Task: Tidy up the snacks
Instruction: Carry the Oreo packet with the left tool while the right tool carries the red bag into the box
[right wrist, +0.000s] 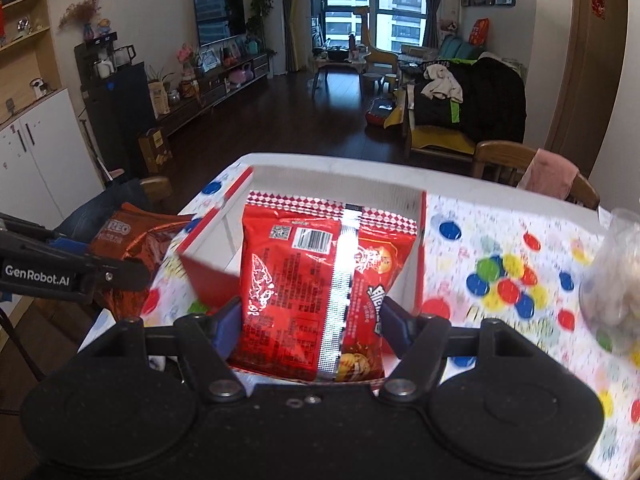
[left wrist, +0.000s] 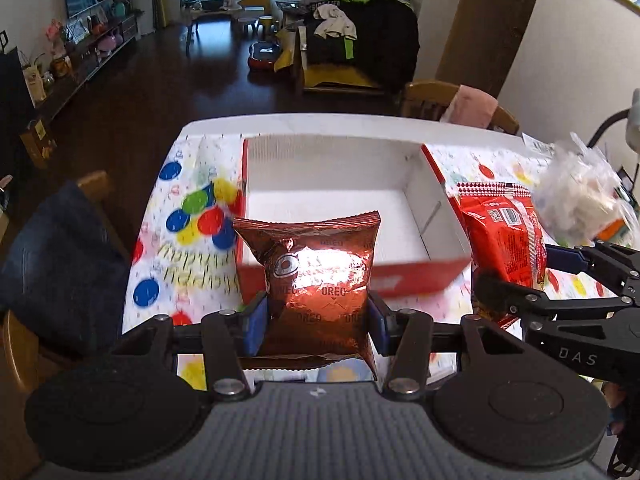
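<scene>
My left gripper is shut on a shiny brown Oreo snack bag and holds it upright in front of the near wall of an open red box with a white inside. My right gripper is shut on a red snack bag, held over the box's near edge. In the left wrist view the red bag and the right gripper show at the right. In the right wrist view the Oreo bag shows at the left.
The box stands on a table with a balloon-print cloth. A clear plastic bag of pale snacks lies at the table's right side, also in the right wrist view. Wooden chairs stand around the table.
</scene>
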Tool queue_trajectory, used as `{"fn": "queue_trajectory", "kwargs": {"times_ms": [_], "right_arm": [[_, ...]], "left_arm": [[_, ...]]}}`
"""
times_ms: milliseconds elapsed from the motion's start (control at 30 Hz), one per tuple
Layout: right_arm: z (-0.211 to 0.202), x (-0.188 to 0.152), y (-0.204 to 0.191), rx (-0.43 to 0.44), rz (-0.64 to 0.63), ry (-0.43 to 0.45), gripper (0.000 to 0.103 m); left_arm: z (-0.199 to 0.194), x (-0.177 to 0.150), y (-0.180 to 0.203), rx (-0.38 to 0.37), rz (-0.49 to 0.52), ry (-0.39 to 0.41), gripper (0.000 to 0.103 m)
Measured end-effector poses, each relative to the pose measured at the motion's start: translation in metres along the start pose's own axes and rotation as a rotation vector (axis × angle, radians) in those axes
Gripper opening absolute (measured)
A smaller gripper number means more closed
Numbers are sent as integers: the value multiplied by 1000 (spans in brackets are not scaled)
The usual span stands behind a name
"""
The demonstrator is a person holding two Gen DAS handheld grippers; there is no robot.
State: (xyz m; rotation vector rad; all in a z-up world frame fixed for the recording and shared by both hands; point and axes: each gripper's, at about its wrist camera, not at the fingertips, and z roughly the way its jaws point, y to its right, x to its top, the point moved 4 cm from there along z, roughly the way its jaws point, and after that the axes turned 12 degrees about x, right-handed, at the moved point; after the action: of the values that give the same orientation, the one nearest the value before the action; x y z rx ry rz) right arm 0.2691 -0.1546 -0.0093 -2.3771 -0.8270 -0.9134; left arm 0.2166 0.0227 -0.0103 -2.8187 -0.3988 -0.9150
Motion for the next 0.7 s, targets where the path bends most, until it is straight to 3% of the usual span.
{"fn": "queue_trajectory", "kwargs": {"times_ms": [433,700], "right_arm": [[75,48,53,-24,9,-78,70],[133,54,62,-10,-61,-207,70]], "left_arm": [[66,78,23,78,23,-46,50],[132,100,33,129,20,-170,50]]}}
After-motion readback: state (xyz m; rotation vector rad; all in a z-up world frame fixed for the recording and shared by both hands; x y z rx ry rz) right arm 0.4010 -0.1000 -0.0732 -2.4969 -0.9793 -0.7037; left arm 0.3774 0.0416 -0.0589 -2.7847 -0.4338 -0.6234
